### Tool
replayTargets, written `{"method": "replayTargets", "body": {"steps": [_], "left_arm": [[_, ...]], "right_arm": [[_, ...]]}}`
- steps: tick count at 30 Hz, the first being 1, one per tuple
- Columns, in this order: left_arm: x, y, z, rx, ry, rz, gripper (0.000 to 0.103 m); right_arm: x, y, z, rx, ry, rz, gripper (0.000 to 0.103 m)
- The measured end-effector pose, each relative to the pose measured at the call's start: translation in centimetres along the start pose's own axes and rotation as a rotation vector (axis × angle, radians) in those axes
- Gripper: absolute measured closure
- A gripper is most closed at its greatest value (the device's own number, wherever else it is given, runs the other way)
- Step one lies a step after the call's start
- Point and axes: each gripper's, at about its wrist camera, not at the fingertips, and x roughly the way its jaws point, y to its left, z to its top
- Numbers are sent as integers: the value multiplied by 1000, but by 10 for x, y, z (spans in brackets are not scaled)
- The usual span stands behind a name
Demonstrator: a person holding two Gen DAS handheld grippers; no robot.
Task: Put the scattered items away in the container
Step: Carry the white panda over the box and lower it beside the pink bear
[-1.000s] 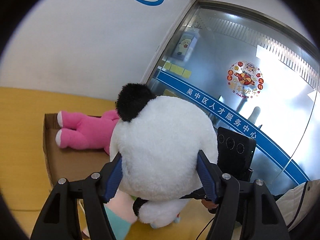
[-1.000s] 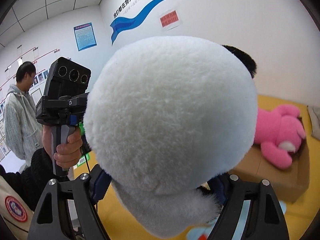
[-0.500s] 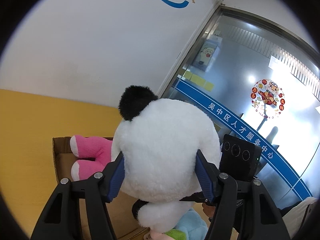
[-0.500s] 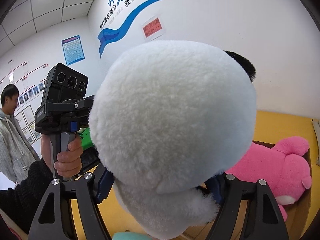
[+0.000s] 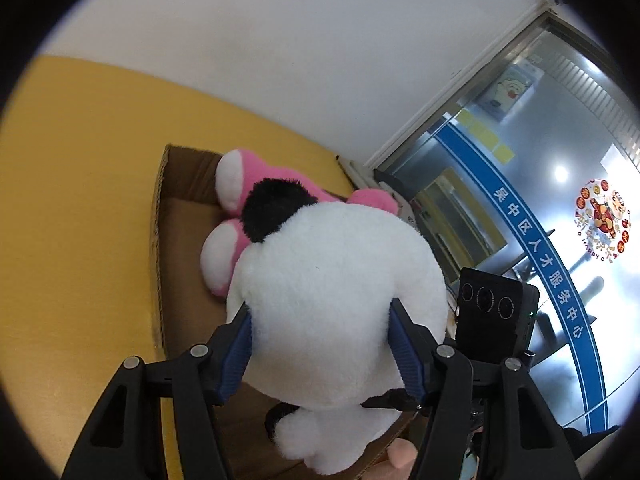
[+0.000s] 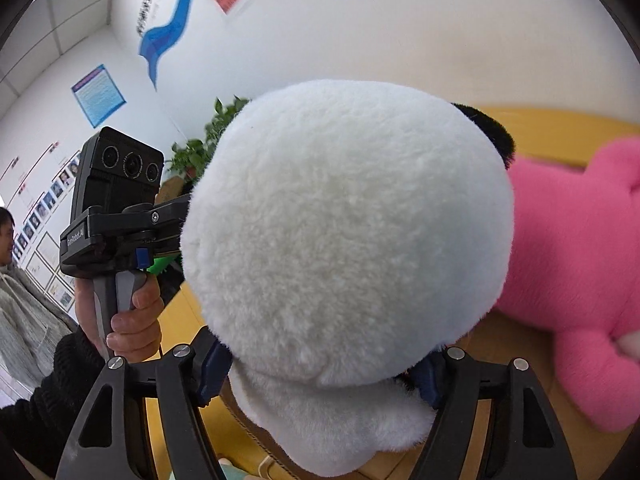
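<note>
- Left gripper (image 5: 320, 344): blue pads pressed into both sides of a white plush panda (image 5: 340, 304), clenched on it.
- Right gripper (image 6: 320, 364): grasps the same panda (image 6: 348, 232) from the other side; its pads are sunk in fur and mostly hidden.
- Panda is held between the two grippers, above the cardboard box (image 5: 160, 216); one black ear (image 5: 276, 208) points away from the left camera.
- Pink plush toy (image 5: 240, 208) lies inside the box, white-soled feet toward the left camera; it sits just behind the panda.
- Box rests on a yellow surface (image 5: 80, 184).
- Right view: bare hand (image 6: 128, 316) on the left gripper's handle; a person (image 6: 16, 280) stands at the far left edge.
</note>
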Motion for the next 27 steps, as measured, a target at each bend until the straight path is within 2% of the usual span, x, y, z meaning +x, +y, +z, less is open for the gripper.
{"method": "replayTargets", "body": {"steps": [4, 7, 11, 13, 14, 15, 17, 18, 19, 21, 27], "left_arm": [[7, 19, -18, -57, 10, 42, 41], [5, 29, -26, -100, -6, 59, 41], [5, 20, -31, -71, -13, 161, 42], [-3, 14, -31, -54, -46, 246, 42], [-8, 12, -32, -59, -62, 265, 42], [-15, 10, -33, -74, -78, 253, 42], [-33, 0, -38, -90, -120, 210, 42], [-44, -10, -42, -77, -140, 217, 38], [-52, -20, -44, -59, -156, 233, 31], [-69, -47, -53, -7, -184, 261, 26], [-115, -125, -91, 104, -259, 255, 26]], "right_arm": [[31, -18, -15, 105, 99, 36, 25], [40, -16, -17, 126, 142, 31, 25], [51, -12, -19, 160, 215, -12, 24], [50, -9, -21, 151, 223, -41, 18], [47, -7, -21, 141, 219, -63, 12], [43, -4, -21, 127, 205, -87, 7], [33, -2, -21, 110, 183, -113, 3], [25, 1, -21, 101, 169, -116, 1], [15, 5, -20, 86, 145, -124, 0], [-10, 17, -21, 48, 82, -151, 0], [-90, 52, -43, 33, -76, -166, 0]]}}
